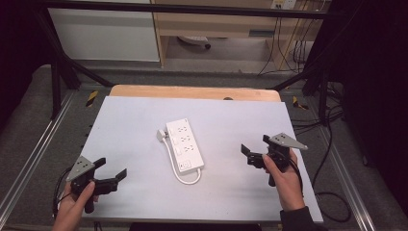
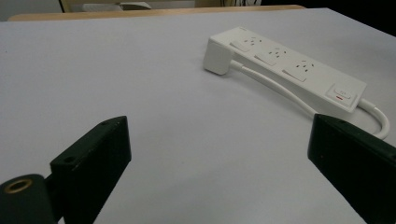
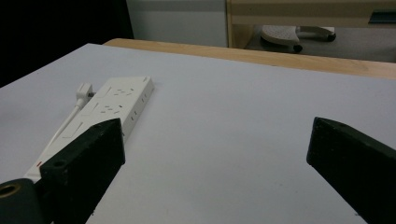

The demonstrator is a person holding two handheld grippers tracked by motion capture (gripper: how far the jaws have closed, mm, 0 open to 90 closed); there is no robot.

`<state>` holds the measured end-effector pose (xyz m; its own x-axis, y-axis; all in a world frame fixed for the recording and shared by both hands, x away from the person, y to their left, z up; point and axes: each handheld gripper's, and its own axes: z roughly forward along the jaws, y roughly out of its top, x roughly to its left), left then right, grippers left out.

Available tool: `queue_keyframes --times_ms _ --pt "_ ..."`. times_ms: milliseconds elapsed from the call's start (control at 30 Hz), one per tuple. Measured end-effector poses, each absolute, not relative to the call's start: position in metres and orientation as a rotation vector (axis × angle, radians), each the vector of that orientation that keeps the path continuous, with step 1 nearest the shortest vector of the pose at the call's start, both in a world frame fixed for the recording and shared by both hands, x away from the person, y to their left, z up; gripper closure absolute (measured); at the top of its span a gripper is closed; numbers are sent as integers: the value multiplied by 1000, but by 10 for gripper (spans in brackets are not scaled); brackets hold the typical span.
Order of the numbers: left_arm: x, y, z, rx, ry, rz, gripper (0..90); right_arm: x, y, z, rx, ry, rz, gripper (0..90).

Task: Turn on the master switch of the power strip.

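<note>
A white power strip [image 1: 185, 144] [image 2: 285, 65] [image 3: 116, 105] lies flat at the middle of the table, with several sockets and a switch at its near end. Its white cable [image 1: 185, 179] loops from that end back along its left side to the plug [image 1: 160, 135] [image 2: 217, 58] [image 3: 84, 92], which rests beside the far end. My left gripper [image 1: 112, 167] [image 2: 219, 140] is held low at the near left corner, open and empty, aimed toward the strip. At the right, my right gripper [image 1: 255, 144] [image 3: 217, 135] is open and empty too, a short way from the strip.
A pale grey mat [image 1: 134, 120] covers the table, and a wooden edge [image 1: 192, 91] shows at the far side. Black frame bars [image 1: 62, 62] stand round the table. Cables [image 1: 332, 144] trail on the floor at the right. A wooden cabinet [image 1: 216, 24] stands behind.
</note>
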<state>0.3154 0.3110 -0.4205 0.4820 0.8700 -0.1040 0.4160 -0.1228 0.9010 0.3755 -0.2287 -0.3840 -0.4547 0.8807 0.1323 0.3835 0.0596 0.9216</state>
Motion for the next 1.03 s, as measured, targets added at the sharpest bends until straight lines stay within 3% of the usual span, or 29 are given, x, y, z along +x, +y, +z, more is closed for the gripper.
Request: queue_keyframes --times_ms 567,1033 --pt "315 311 -421 1734 1101 573 61 363 -265 -407 1287 1840 1339 56" --pt "315 311 -420 1733 1095 573 61 361 -285 -446 1431 1904 1220 54"
